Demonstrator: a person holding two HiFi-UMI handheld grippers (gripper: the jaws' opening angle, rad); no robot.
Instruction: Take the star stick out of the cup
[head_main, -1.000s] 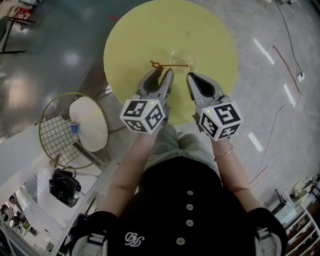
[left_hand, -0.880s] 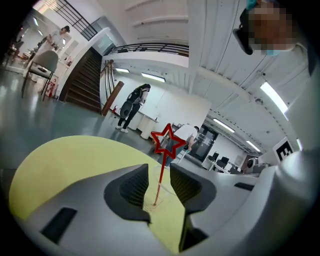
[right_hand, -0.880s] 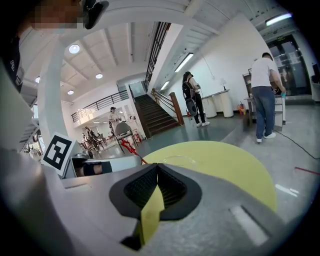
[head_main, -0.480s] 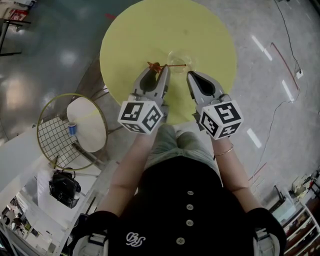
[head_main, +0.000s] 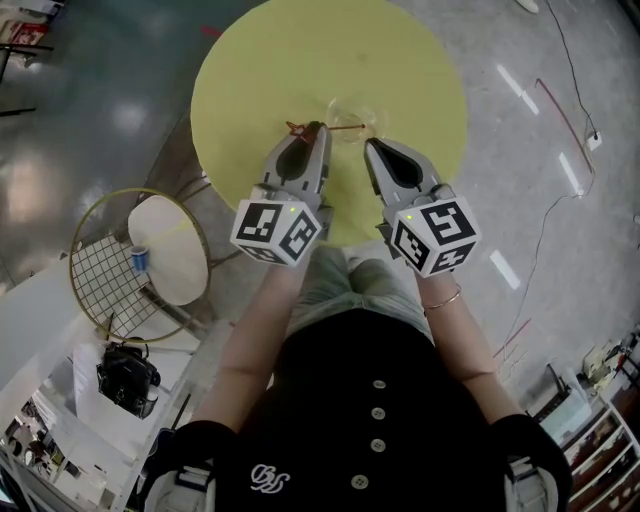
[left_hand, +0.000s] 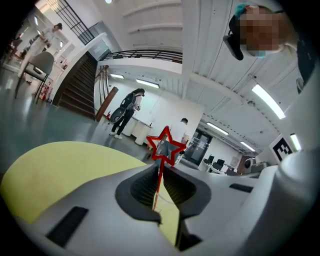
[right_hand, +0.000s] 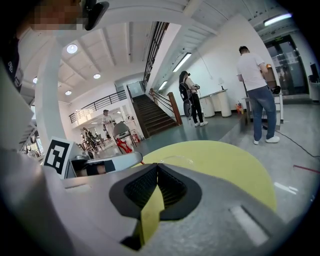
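Observation:
A clear cup (head_main: 355, 113) stands on the round yellow table (head_main: 300, 60). The red star stick (head_main: 293, 127) leans out of it to the left. My left gripper (head_main: 318, 130) has just been closing, and its jaws now pinch the thin stem. In the left gripper view the stem (left_hand: 159, 180) runs up between the pads of the left gripper (left_hand: 160, 167), and the red star (left_hand: 165, 145) shows above them. My right gripper (head_main: 368, 146) hovers just right of the cup, near the table's edge. Its jaws are shut and empty in the right gripper view, tips (right_hand: 156, 166) meeting.
A round wire-frame stool (head_main: 140, 262) with a white seat and a small blue cup (head_main: 139, 258) stands left of the table. A black bag (head_main: 125, 375) lies lower left. Cables (head_main: 550, 110) trail over the floor at right. Several people stand in the background hall (right_hand: 255, 90).
The left gripper's jaws stood wide open around the stick and have closed onto its stem. The right gripper has stayed where it was.

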